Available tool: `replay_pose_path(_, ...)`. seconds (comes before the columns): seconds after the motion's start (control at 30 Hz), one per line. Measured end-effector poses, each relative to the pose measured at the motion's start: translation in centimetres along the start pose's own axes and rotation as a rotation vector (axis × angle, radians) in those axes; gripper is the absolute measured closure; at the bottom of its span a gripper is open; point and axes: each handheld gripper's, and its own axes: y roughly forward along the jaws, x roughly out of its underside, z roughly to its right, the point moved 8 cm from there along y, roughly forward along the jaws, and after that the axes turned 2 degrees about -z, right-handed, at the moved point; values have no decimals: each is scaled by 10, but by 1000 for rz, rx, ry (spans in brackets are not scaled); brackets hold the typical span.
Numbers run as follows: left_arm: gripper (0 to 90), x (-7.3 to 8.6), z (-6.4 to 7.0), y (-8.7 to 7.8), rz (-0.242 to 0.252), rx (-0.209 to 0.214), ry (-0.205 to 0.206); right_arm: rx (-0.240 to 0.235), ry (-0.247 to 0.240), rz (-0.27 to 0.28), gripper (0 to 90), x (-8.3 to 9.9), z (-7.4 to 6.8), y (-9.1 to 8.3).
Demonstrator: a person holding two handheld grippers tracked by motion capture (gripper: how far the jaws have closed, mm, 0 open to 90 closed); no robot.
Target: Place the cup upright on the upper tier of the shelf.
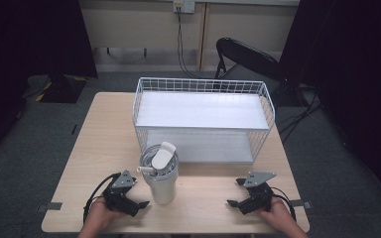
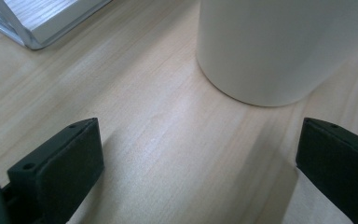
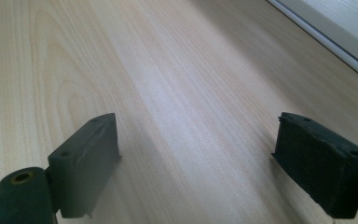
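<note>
A white tumbler (image 1: 159, 174) with a clear lid, a flip cap and a straw stands upright near the table's front, just before the wire shelf rack (image 1: 202, 119). My left gripper (image 1: 138, 196) rests open on the table just left of the tumbler, jaws pointing at its base. In the left gripper view the tumbler's white base (image 2: 279, 51) stands a little ahead of the two spread jaws, apart from them. My right gripper (image 1: 236, 193) lies open on the table at the front right, with bare wood (image 3: 177, 107) between its jaws.
The white wire rack has two white shelves and takes up the table's far half. Its lower shelf edge (image 2: 42, 23) shows at the left gripper view's top left and as a white strip (image 3: 335, 32) at the right gripper view's top right. A black chair (image 1: 243, 54) stands behind the table.
</note>
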Motion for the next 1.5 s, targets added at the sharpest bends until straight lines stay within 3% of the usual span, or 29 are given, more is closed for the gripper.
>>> replay_pose_path(0.03,31,0,-1,-1,0,-14,12,0,0,0,131,0,0,0)
replay_pose_path(0.07,110,0,0,-2,-1,-7,10,0,0,0,131,0,0,0)
replay_pose_path(0.1,110,0,1,-5,0,6,18,0,0,0,131,0,0,0)
replay_pose_path(0.13,190,0,2,-7,-7,-1,16,0,0,0,131,0,0,0)
replay_pose_path(0.17,161,0,2,-7,-7,-1,16,0,0,0,131,0,0,0)
replay_pose_path(0.23,187,-3,6,-10,-1,31,11,0,0,0,131,0,0,0)
replay_pose_path(0.33,190,-8,9,-14,20,46,16,0,0,0,131,0,0,0)
replay_pose_path(0.43,200,-15,16,-17,33,94,-3,0,0,0,131,0,0,0)
replay_pose_path(0.5,207,-17,16,-19,39,90,0,0,0,0,131,0,0,0)
replay_pose_path(0.53,205,-22,18,-22,74,107,-8,0,0,0,131,0,0,0)
replay_pose_path(0.67,189,-30,20,-28,107,103,-7,0,0,0,131,0,0,0)
replay_pose_path(0.73,188,-39,24,-35,151,121,2,0,0,0,131,0,0,0)
replay_pose_path(1.1,183,-59,34,-42,263,173,-9,0,0,0,131,0,0,0)
replay_pose_path(1.5,159,-70,34,-35,315,177,-38,0,0,0,131,0,0,0)
